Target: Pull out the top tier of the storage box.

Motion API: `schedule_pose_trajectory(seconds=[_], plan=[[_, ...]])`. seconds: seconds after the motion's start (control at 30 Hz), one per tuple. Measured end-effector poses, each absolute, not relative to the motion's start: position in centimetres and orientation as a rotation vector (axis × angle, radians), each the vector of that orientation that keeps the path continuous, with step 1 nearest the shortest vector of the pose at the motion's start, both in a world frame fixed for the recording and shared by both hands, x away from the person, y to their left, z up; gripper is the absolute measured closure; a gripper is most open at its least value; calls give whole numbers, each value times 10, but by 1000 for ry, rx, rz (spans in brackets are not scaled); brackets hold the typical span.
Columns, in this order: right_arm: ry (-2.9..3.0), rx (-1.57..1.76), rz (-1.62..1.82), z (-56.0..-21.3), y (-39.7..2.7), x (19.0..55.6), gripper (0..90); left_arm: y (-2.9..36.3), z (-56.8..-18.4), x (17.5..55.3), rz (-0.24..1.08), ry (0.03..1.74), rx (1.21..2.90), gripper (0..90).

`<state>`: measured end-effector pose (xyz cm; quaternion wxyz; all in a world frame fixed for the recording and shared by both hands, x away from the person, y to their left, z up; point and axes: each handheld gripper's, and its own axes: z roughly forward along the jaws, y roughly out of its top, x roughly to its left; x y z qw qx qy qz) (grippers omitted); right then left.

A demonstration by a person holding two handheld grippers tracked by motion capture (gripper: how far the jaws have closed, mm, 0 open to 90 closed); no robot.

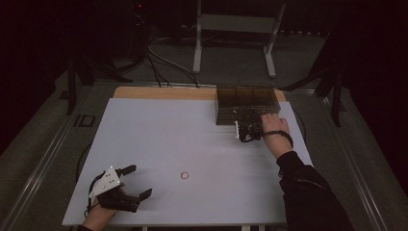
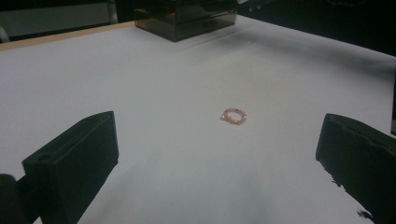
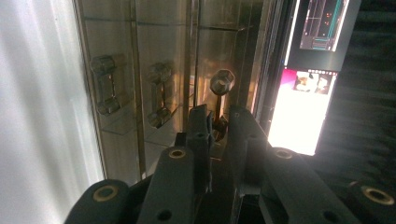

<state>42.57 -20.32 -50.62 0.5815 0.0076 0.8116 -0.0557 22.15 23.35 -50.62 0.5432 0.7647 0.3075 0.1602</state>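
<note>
A smoky see-through drawer box (image 1: pixel 246 103) stands at the far right of the white table (image 1: pixel 159 134). My right gripper (image 1: pixel 248 127) is at the box's front. In the right gripper view its jaws (image 3: pixel 217 122) are closed tight around the bar of one knobbed drawer handle (image 3: pixel 220 83). Two more handles (image 3: pixel 105 84) (image 3: pixel 159 97) sit on the neighbouring drawers. A small pink bead ring (image 1: pixel 184 175) lies on the table near the front. My left gripper (image 1: pixel 139 181) rests at the front left, wide open and empty, and the ring (image 2: pixel 233 115) lies ahead of its jaws (image 2: pixel 215 163).
A wooden strip (image 1: pixel 163 92) borders the table's far edge. Beyond it are a metal stand (image 1: pixel 233 29) and cables on the floor. A lit screen (image 3: pixel 301 109) glows past the box in the right gripper view. The drawer box (image 2: pixel 187 16) is far ahead in the left gripper view.
</note>
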Motion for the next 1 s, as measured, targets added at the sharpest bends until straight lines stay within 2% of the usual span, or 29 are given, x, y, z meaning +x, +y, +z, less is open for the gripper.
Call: schedule_pose_trajectory(seconds=[0.53,0.57,0.6,0.73,0.77,0.87,1.0], plan=[[1912,39,-109,-504,-205,422,809,234,-506,221,377,733,1818,0],[1917,41,-106,-503,-205,421,816,234,-506,221,375,733,1814,0],[1918,40,-110,-502,-206,420,900,234,-506,221,373,731,1808,0],[1925,42,-106,-496,-208,416,900,234,-506,222,373,735,1816,0],[1925,29,-112,-496,-209,416,875,234,-506,222,374,734,1810,0],[1926,25,-111,-500,-210,417,718,233,-506,221,374,732,1812,0],[1923,23,-118,-505,-208,421,739,233,-506,222,374,734,1805,0]])
